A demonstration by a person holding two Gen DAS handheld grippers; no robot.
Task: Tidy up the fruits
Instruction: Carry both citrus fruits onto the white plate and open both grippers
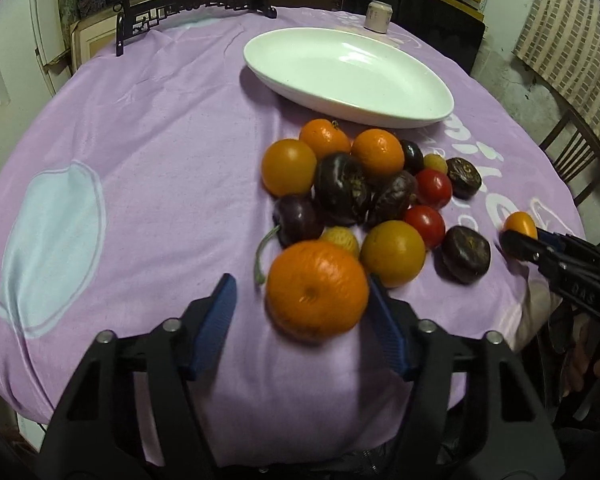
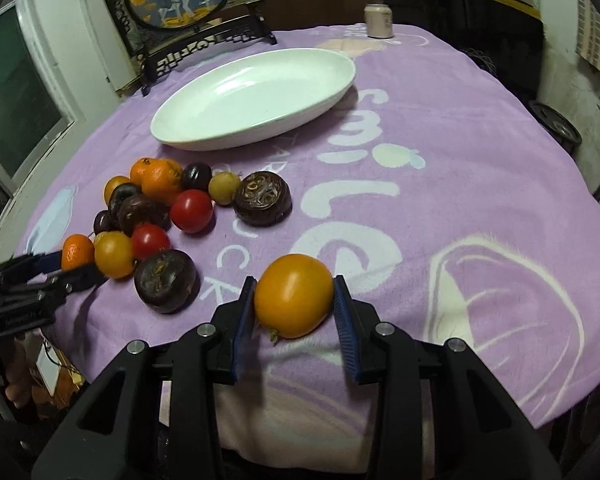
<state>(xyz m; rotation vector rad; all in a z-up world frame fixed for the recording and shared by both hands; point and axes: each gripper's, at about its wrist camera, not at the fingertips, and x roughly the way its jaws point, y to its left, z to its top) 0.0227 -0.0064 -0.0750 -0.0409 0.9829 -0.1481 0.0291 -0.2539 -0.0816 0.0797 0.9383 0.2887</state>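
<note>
Right fingers pinch a yellow tomato; left fingers gape around the tangerine, nothing gripped, so it might roll off toward the dish.

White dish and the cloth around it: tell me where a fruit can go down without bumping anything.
The white dish holds nothing in either view. Bare purple cloth lies left of the fruit pile, toward the pale round print. In the right wrist view, cloth right of the orange tomato is open too. Between dish and pile it is tight.
</note>
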